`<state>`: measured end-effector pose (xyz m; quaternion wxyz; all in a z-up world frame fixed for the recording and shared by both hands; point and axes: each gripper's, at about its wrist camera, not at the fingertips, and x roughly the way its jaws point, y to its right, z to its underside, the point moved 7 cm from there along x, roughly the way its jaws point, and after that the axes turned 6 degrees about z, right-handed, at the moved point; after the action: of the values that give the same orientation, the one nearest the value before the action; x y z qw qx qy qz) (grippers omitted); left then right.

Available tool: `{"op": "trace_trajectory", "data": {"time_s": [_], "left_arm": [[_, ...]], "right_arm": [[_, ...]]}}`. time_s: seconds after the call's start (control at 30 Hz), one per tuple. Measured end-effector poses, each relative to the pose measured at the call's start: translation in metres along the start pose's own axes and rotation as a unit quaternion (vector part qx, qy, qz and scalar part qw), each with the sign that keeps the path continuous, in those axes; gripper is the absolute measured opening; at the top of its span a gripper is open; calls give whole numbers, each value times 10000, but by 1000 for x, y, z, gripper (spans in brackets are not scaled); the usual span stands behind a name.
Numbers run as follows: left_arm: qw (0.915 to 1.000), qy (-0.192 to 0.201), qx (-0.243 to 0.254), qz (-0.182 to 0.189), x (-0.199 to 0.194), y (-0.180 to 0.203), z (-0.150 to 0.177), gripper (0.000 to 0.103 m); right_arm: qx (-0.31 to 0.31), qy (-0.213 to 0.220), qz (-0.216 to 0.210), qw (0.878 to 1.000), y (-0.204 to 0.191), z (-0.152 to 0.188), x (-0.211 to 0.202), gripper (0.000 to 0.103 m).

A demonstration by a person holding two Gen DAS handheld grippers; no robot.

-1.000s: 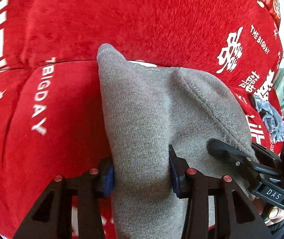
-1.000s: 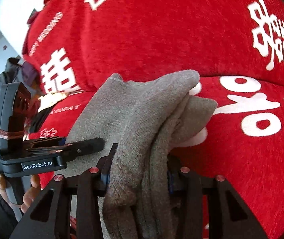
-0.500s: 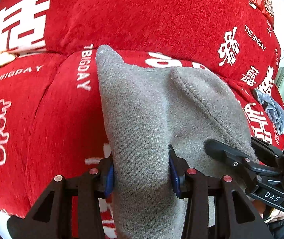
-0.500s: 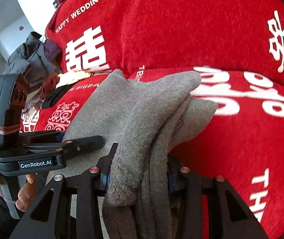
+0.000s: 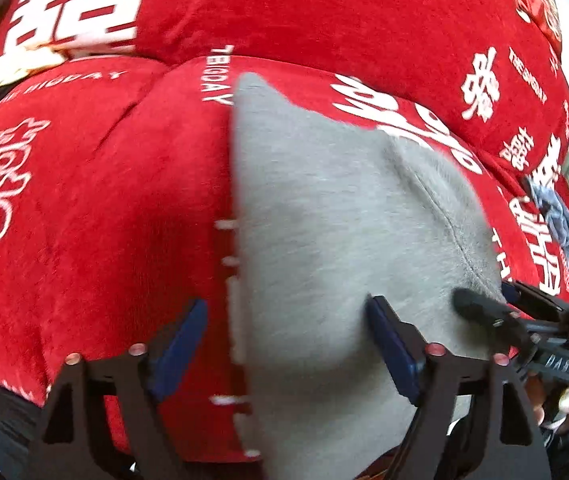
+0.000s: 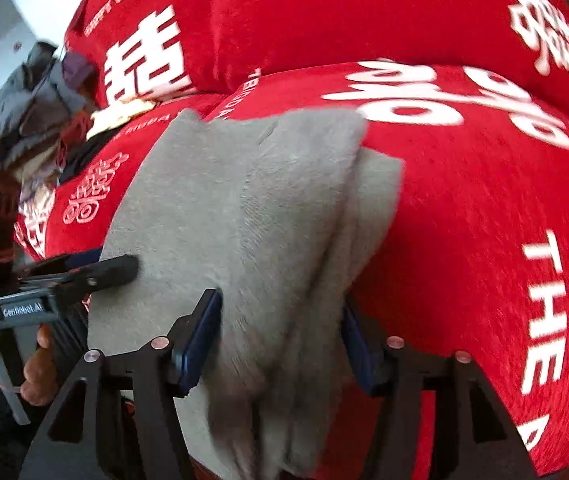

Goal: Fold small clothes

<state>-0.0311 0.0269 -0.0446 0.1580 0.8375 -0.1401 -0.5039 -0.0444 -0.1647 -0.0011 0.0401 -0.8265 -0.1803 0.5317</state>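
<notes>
A folded grey knit garment [image 5: 332, 216] lies on the red sofa seat [image 5: 84, 220]; it also shows in the right wrist view [image 6: 244, 208]. My left gripper [image 5: 284, 344] is open, its jaws spread wide, the left pad clear of the cloth and the right pad at its edge. My right gripper [image 6: 280, 340] has its jaws around the bunched thick edge of the garment, with small gaps at the pads. Each gripper shows in the other's view: the right one [image 5: 484, 308] and the left one [image 6: 116, 268].
The sofa cover is red with white lettering, and its backrest [image 5: 324, 12] rises behind the seat. A pile of grey and dark clothes [image 6: 32, 112] lies at the sofa's left end. A blue-grey cloth [image 5: 556, 216] lies at the right.
My left gripper opened and let go of the garment. My right gripper's jaws widened. The garment came down onto the seat and both views swung further left along the sofa.
</notes>
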Motion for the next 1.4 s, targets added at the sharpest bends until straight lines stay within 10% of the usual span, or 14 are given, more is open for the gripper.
{"op": "trace_trajectory", "data": {"time_s": [0.23, 0.47, 0.77, 1.07, 1.4], "left_arm": [[9981, 546, -242, -143, -38, -13, -29, 83], [9849, 92, 126, -1722, 18, -25, -41, 84], [9885, 182, 271, -1475, 8, -13, -73, 83], [9871, -305, 256, -1552, 64, -18, -90, 84], [9868, -175, 485, -1537, 40, -10, -90, 84]], "right_arm": [[-495, 757, 264, 9956, -19, -27, -45, 64], [-1044, 219, 230, 9940, -51, -37, 11, 63], [-826, 586, 67, 9948, -38, -75, -1, 65], [-625, -279, 234, 9974, -10, -107, 77, 64], [-1328, 207, 49, 9909, -47, -88, 24, 65]]}}
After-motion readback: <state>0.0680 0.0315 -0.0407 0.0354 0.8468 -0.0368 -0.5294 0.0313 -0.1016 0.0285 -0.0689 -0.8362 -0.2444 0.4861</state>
